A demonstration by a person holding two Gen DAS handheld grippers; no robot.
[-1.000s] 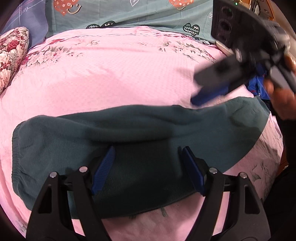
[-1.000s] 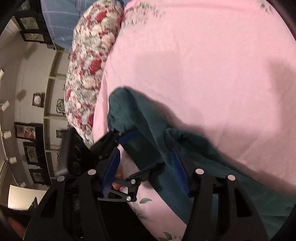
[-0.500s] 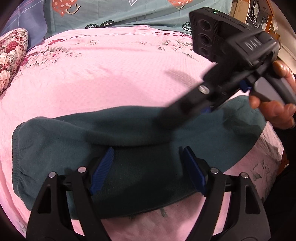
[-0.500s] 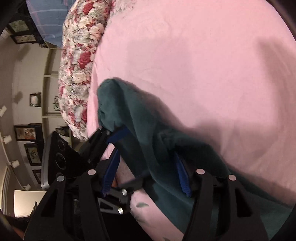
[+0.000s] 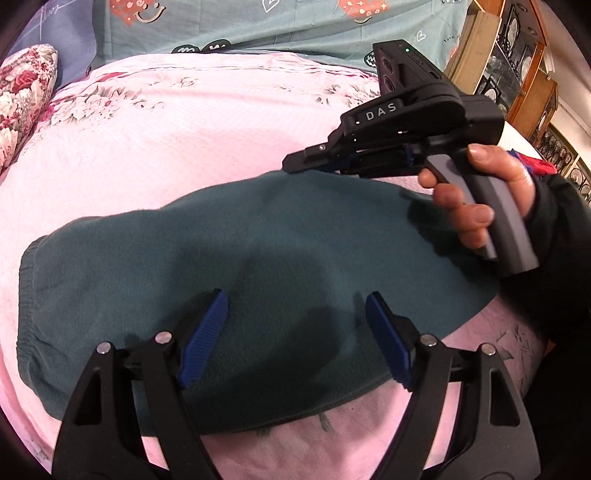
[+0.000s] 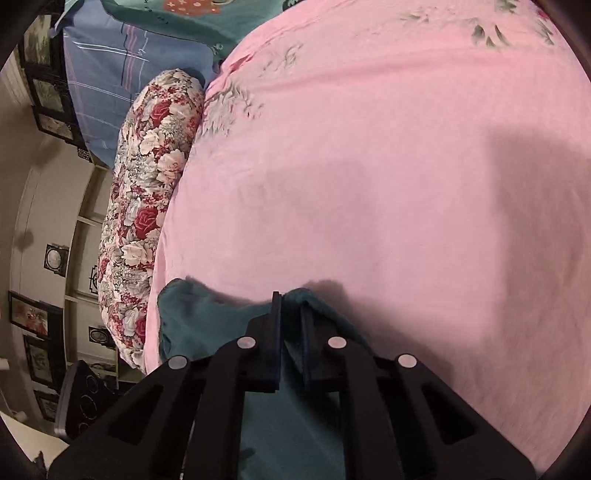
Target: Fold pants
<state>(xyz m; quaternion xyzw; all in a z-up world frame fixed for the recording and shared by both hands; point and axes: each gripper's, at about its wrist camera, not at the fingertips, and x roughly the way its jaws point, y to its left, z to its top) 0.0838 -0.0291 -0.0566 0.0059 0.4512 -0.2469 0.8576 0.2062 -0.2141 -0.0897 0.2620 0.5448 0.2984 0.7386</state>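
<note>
Dark green fleece pants point(image 5: 258, 251) lie folded lengthwise across the pink bedspread point(image 5: 192, 140), elastic waistband at the left. My left gripper point(image 5: 295, 332) is open, its blue pads hovering over the pants' near middle. My right gripper point(image 5: 295, 164) shows in the left wrist view at the pants' far edge, held by a hand. In the right wrist view my right gripper point(image 6: 291, 314) is shut on a fold of the pants point(image 6: 207, 321), cloth pinched between its jaws.
A floral pillow point(image 6: 147, 206) lies along the bed's left side, also in the left wrist view point(image 5: 22, 92). A teal patterned quilt point(image 5: 258, 22) and a blue striped cloth point(image 6: 110, 74) lie at the head. Wooden shelves point(image 5: 517, 66) stand at the right.
My right gripper has swung over the pants to their far edge and closed on the cloth. My left gripper has stayed open over the pants.
</note>
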